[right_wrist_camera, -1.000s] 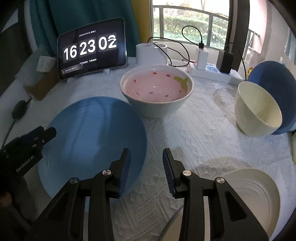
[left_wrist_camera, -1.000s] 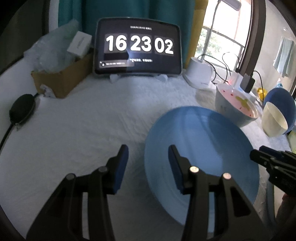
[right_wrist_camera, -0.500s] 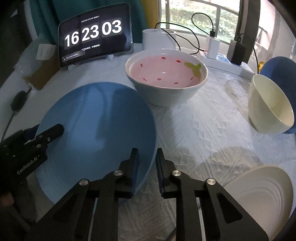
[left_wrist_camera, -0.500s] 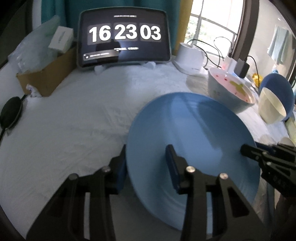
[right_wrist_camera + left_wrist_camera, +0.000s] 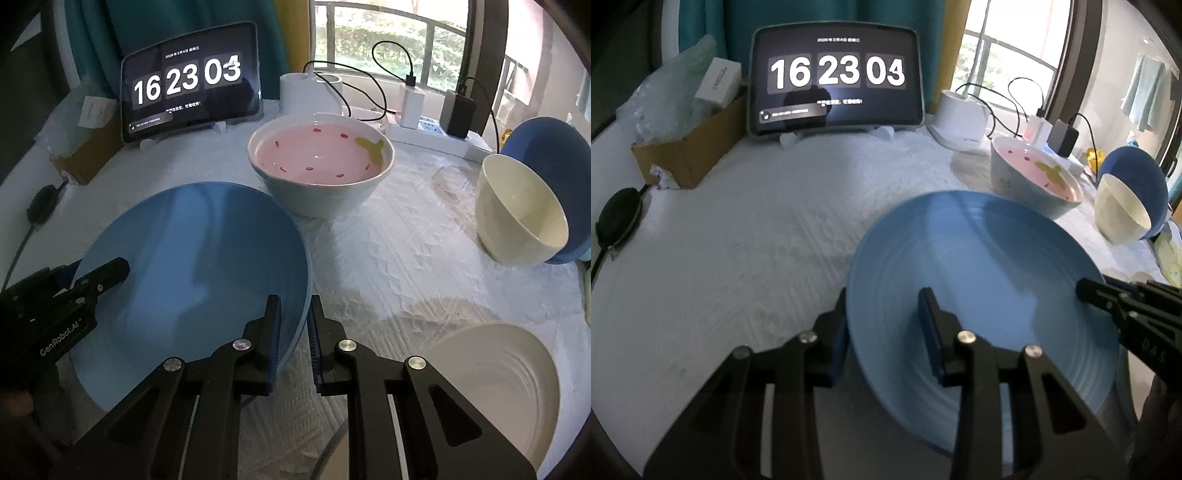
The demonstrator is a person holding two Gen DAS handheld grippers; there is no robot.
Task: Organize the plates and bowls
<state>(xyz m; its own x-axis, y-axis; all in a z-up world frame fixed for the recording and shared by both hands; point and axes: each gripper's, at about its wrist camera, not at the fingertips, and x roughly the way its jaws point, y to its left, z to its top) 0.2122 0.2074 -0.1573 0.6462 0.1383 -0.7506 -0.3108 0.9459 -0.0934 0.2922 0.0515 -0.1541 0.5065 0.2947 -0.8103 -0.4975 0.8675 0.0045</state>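
Note:
A big light-blue plate [image 5: 990, 280] [image 5: 184, 266] is lifted and tilted above the white cloth. My left gripper [image 5: 882, 332] straddles its left rim, jaws still wide apart, one finger under and one over. My right gripper [image 5: 293, 332] is shut on the plate's right rim. A pink strawberry bowl [image 5: 319, 166] [image 5: 1038, 181] stands behind the plate. A cream bowl [image 5: 521, 218] [image 5: 1123, 210] leans in a dark blue bowl [image 5: 554, 155] [image 5: 1134, 170] at the right. A cream plate [image 5: 491, 387] lies at the near right.
A tablet clock [image 5: 836, 81] [image 5: 192, 96] stands at the back. A cardboard box [image 5: 690, 147] with plastic bags sits at the back left. A black round device [image 5: 618, 218] lies at the left edge. A white canister [image 5: 310, 92], chargers and a power strip [image 5: 436, 136] line the window side.
My right gripper closed onto the blue plate's right rim. My left gripper slid around the left rim. The plate rose and tilted off the cloth.

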